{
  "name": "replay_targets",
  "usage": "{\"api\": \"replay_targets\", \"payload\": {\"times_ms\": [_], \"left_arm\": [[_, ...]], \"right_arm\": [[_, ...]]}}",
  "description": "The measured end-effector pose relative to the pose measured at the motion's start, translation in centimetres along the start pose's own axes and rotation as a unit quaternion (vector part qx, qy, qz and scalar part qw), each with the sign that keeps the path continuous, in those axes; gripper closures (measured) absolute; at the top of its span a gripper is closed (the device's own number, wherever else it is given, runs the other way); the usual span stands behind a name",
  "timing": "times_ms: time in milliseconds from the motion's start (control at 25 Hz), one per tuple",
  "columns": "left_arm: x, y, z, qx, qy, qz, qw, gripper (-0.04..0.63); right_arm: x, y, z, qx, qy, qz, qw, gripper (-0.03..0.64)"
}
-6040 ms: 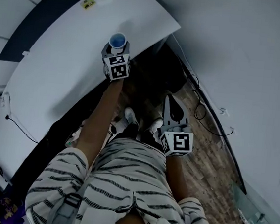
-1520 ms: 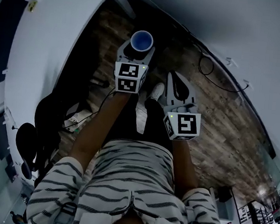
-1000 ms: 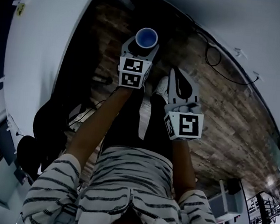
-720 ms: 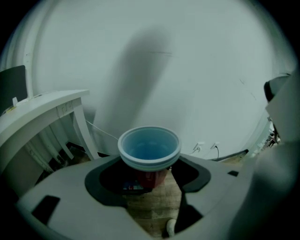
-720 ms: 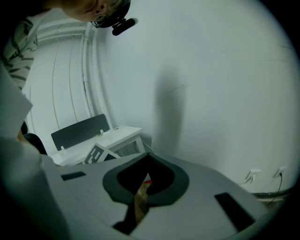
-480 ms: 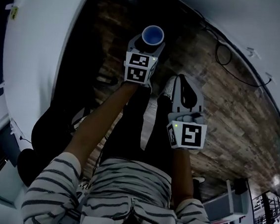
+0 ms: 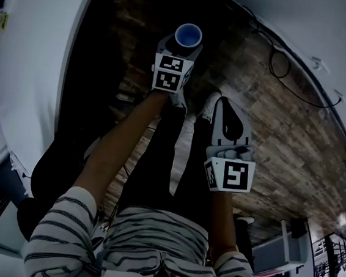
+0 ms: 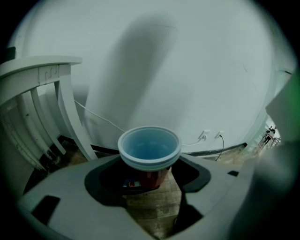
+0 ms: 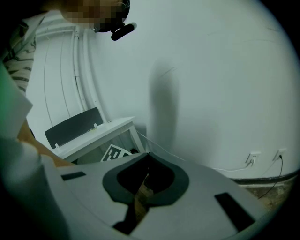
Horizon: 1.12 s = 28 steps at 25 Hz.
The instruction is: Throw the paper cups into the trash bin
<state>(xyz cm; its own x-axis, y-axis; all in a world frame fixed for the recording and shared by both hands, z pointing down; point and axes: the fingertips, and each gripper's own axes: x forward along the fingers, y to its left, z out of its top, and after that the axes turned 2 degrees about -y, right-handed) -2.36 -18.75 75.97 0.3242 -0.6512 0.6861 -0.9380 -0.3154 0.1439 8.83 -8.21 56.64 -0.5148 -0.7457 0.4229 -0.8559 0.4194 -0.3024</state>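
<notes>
Table, white, lies at the far left. Left tongs are closed around a paper cup, red outside and blue inside, held upright over the wooden floor and apart from the table. Right tongs, just beside, have their jaws together with nothing between them.

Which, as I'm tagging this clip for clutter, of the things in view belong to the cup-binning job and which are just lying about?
Job in hand:
paper cup, upright in the left gripper, which is shut on it
right gripper, shut and empty

Lying about:
white table
cable on the wooden floor
wall sockets
</notes>
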Motion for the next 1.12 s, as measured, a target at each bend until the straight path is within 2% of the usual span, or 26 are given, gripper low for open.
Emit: {"api": "replay_targets", "payload": {"times_ms": [160, 400, 880, 1120], "left_arm": [[2.0, 0.7, -1.5, -0.001, 0.015, -0.006, 0.9999, 0.284], [4.2, 1.0, -3.0, 0.033, 0.035, -0.020, 0.9986, 0.282], [8.9, 3.0, -6.0, 0.003, 0.082, -0.008, 0.9966, 0.282], [11.3, 4.2, -7.6, -0.029, 0.093, -0.006, 0.9952, 0.282]], "right_arm": [[0.6, -0.2, -0.9, 0.001, 0.003, -0.002, 1.000, 0.607], [1.8, -0.5, -1.9, 0.001, 0.009, -0.002, 1.000, 0.607], [4.3, -0.8, -3.4, 0.016, 0.024, -0.004, 1.000, 0.607], [5.1, -1.7, -3.9, 0.026, 0.030, -0.018, 0.999, 0.607]]}}
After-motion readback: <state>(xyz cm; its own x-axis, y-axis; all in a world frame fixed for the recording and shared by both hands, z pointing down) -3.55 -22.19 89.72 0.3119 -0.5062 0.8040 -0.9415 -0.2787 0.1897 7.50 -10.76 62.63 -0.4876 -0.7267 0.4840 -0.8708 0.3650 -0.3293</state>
